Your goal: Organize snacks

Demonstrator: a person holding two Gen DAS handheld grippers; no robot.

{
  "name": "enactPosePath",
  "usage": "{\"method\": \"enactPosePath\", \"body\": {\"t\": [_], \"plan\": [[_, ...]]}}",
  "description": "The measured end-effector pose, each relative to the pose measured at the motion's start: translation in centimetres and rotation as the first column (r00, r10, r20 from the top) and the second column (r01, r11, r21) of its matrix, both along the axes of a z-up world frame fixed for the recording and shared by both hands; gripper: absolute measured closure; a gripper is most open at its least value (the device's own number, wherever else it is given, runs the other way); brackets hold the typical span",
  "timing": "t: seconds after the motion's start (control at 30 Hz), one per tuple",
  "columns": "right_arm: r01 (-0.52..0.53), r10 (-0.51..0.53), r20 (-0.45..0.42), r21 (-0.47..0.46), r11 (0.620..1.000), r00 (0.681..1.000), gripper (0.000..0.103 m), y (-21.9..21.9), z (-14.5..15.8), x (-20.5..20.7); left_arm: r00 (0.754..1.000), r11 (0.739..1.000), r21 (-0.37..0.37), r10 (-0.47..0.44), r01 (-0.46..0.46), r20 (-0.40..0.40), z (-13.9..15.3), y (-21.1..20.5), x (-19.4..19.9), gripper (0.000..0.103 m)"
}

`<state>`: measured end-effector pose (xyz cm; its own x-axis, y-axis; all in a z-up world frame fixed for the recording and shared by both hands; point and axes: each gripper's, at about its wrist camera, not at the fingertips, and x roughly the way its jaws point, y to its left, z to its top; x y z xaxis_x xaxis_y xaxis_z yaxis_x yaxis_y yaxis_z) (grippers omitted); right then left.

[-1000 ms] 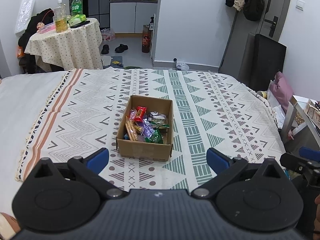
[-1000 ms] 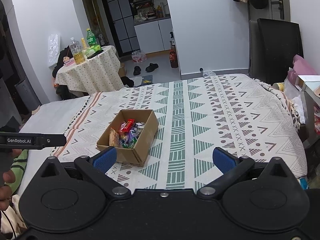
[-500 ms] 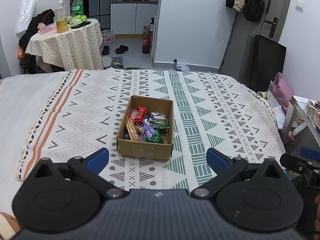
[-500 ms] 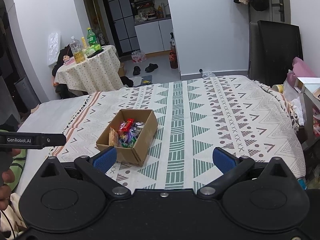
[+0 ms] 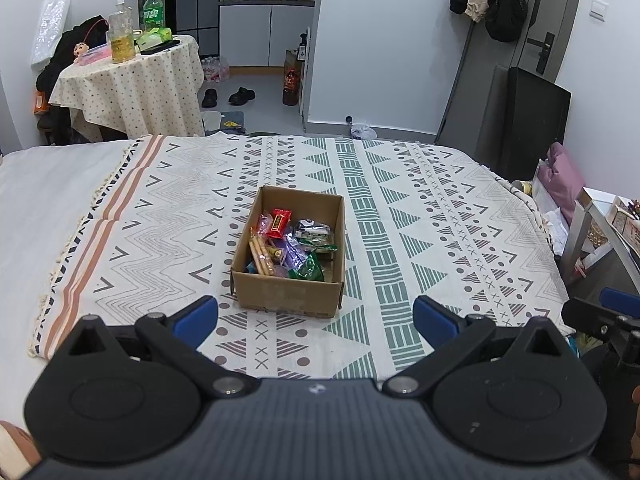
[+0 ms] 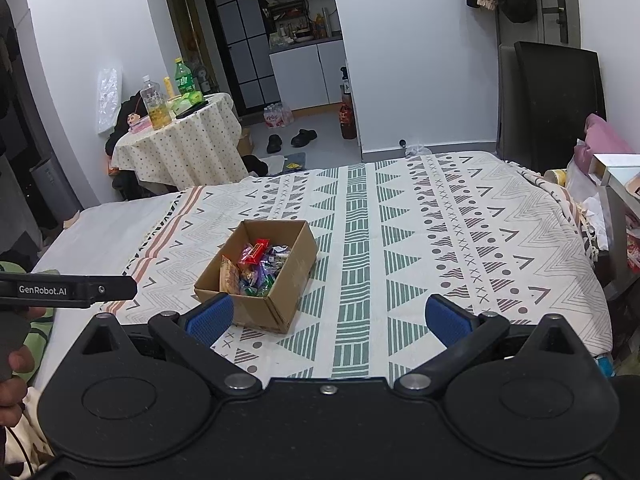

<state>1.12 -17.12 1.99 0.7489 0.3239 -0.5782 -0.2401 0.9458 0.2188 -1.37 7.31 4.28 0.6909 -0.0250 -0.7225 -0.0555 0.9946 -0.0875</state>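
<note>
Left wrist view had the cardboard box (image 5: pixel 287 264) sitting on the patterned blanket (image 5: pixel 400 216) over the bed, pretty much dead ahead, with the snacks (image 5: pixel 288 246) all piled inside: a red bar (image 5: pixel 279 223), some breadstick packs (image 5: pixel 260 256) and green wrappers (image 5: pixel 307 269). Nothing loose on the blanket that I could spot, so honestly this could've been a box waiting to be sorted out or one that was already filled and done. Couldn't call it from one look.

Left claw (image 5: pixel 315 315) was spread wide and empty, hanging just short of the box's near wall. Right claw (image 6: pixel 327 315) was the same, wide apart and holding nothing, with the box off to its left in the right wrist view (image 6: pixel 256 272).

If anything in there needed grabbing, my take was to come down over the rim from above and pinch one wrapper by its edge, since the packs overlapped and crinkly foil tends to drag its neighbours along. The box walls were the main thing in the way.

Further off there was a round table (image 5: pixel 132 80) with bottles (image 5: pixel 120 30), shoes (image 5: pixel 228 97) on the floor and a dark panel (image 5: pixel 532 124) by the door, none of it near the box.
</note>
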Motion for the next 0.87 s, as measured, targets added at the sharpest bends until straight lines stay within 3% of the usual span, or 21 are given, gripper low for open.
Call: {"method": "enactPosePath", "body": {"t": [0.87], "plan": [[-0.005,0.005,-0.004,-0.007,1.000,1.000,0.000,0.19,-0.27,-0.46,1.000,1.000,-0.002,-0.009,0.009,-0.003,-0.60,-0.24,-0.31,0.000]]}}
